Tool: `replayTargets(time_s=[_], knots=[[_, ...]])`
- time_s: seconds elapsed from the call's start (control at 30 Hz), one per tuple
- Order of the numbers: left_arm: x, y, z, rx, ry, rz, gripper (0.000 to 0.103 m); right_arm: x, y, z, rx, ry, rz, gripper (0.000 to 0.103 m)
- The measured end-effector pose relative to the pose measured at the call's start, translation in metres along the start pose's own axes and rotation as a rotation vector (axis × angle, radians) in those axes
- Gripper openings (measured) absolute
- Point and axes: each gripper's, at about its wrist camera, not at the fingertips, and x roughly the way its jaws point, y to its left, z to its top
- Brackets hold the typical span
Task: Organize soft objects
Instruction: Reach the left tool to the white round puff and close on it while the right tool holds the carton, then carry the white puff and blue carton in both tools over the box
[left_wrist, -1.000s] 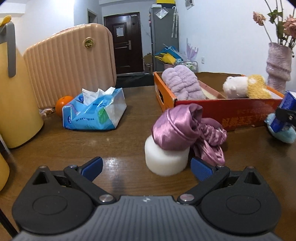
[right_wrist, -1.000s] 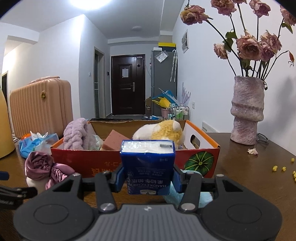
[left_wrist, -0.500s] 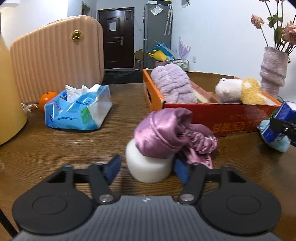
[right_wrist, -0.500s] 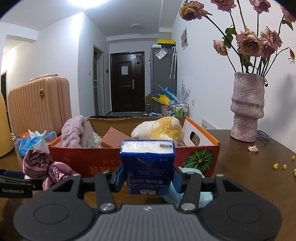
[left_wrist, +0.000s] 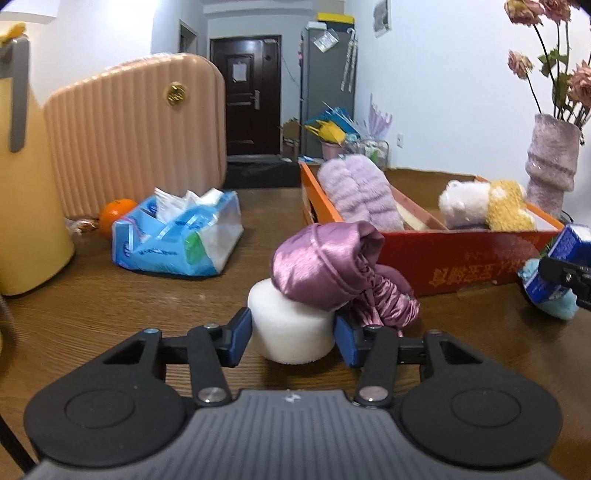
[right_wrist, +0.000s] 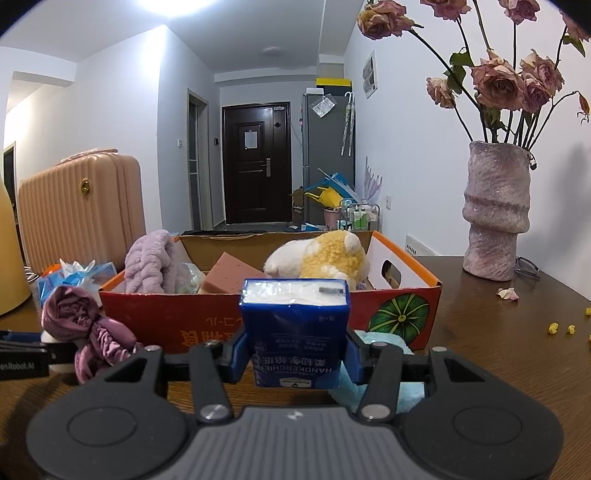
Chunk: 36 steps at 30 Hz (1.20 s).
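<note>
A white foam cylinder (left_wrist: 291, 326) stands on the wooden table with a purple satin bonnet (left_wrist: 325, 266) draped over its top. My left gripper (left_wrist: 291, 338) is closing around the cylinder, and both blue pads touch its sides. My right gripper (right_wrist: 295, 354) is shut on a blue pack of tissues (right_wrist: 295, 325), held above a teal cloth (right_wrist: 373, 373) just in front of the orange cardboard box (right_wrist: 166, 314). The box holds a lilac fluffy towel (right_wrist: 151, 262), a brown sponge (right_wrist: 232, 273) and a white and yellow plush toy (right_wrist: 325, 258).
A blue bag of tissues (left_wrist: 177, 236) and an orange (left_wrist: 116, 214) lie left of the box, before a pink suitcase (left_wrist: 136, 136). A yellow jug (left_wrist: 26, 184) stands at far left. A vase of dried roses (right_wrist: 495, 210), glasses and petals are at right.
My left gripper has closed from wide open onto the white foam cylinder and has come in a little nearer to it. The right gripper still holds the tissue pack, unmoved.
</note>
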Motion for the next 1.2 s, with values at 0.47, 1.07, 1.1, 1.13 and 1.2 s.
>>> replayTargets(time_s=[0.47, 1.07, 1.1, 1.13, 1.2], knots=[[-0.039, 0.016, -0.001, -0.054, -0.119, 0.075, 0.045, 0.000, -0.001, 0.000, 0.000, -0.002, 0.016, 0.050], [-0.057, 0.024, -0.008, -0.077, -0.138, 0.094, 0.045, -0.003, -0.002, 0.001, 0.010, -0.013, 0.032, 0.050], [-0.057, 0.024, -0.007, -0.077, -0.143, 0.096, 0.045, -0.004, -0.002, 0.001, 0.013, -0.019, 0.034, 0.050], [-0.058, 0.024, -0.007, -0.078, -0.148, 0.099, 0.045, -0.005, -0.002, 0.001, 0.016, -0.028, 0.036, 0.050], [-0.061, 0.024, -0.005, -0.078, -0.163, 0.102, 0.045, -0.007, -0.002, 0.002, 0.018, -0.043, 0.037, 0.050]])
